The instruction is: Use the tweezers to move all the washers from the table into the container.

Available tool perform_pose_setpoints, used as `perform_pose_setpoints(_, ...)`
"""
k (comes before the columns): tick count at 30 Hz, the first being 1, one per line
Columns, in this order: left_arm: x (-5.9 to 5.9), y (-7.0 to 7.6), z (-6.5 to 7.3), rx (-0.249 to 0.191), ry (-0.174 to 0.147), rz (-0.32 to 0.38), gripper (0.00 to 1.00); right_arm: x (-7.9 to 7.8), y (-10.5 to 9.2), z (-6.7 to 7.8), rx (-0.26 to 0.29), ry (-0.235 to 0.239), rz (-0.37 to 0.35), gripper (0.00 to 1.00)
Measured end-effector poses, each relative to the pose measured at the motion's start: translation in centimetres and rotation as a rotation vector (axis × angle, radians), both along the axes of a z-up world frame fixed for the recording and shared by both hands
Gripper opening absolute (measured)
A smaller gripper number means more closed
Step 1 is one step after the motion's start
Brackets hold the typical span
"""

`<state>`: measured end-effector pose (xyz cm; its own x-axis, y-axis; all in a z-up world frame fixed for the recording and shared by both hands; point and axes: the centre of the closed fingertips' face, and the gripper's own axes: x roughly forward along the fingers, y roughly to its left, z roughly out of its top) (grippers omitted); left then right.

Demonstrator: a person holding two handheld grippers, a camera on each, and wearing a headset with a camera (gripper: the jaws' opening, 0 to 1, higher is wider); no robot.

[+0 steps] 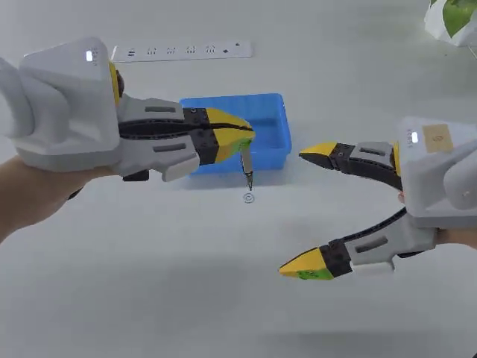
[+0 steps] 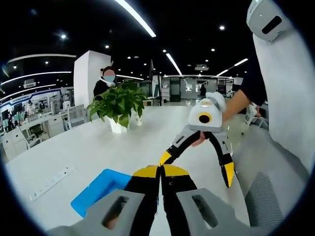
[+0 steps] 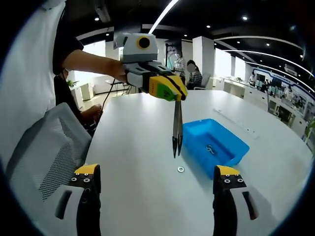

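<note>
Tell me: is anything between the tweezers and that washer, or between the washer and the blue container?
Nothing visible. The left gripper's tweezers hang tips-down just above the washer over bare table; the blue container sits beside it, only its low wall to clear.

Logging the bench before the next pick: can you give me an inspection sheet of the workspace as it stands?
Surface: white table, smooth.
Job's things: blue container with small metal pieces inside, likely washers; one washer on the table just below the tweezers' tips.
Clutter: nothing seen.
Grippers: left claw shut on tweezers; right claw open, holding nothing.
Cables: power strip beyond the container.
Surroundings: potted plant, open office, people behind.
</note>
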<state>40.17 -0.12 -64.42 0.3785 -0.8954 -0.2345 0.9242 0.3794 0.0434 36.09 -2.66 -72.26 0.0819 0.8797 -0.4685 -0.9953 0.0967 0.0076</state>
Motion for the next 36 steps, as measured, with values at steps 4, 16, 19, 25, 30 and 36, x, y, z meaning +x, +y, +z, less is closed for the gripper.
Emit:
perform_pose_setpoints(4, 0.1, -0.2, -1.2, 0.008, 0.005, -0.006, 0.04, -0.2, -0.2, -0.6, -0.005, 0.022, 0.001, 0.99)
perform_pose_setpoints(16, 1.4, -0.5, -3.9, 0.03, 0.019, -0.005, 0.04, -0.4, -0.5, -2.1, 0.0, 0.077, -0.011, 1.0)
perform_pose_setpoints(19, 1.5, -0.7, -4.2, 0.033, 0.027, -0.012, 0.04, -0.6, -0.6, -2.3, 0.005, 0.089, -0.013, 1.0)
perform_pose_setpoints(25, 1.1, -0.8, -4.8, 0.06, 0.026, -0.023, 0.04, -0.9, -0.9, -2.6, 0.001, 0.107, -0.01, 1.0)
perform_pose_setpoints(30, 1.1, -0.7, -4.7, 0.063, 0.018, -0.023, 0.04, -0.9, -0.7, -2.5, 0.006, 0.113, -0.012, 1.0)
perform_pose_setpoints(36, 0.8, -0.8, -4.6, 0.066, 0.015, -0.032, 0.04, -1.3, -0.4, -2.4, 0.009, 0.123, 0.003, 0.99)
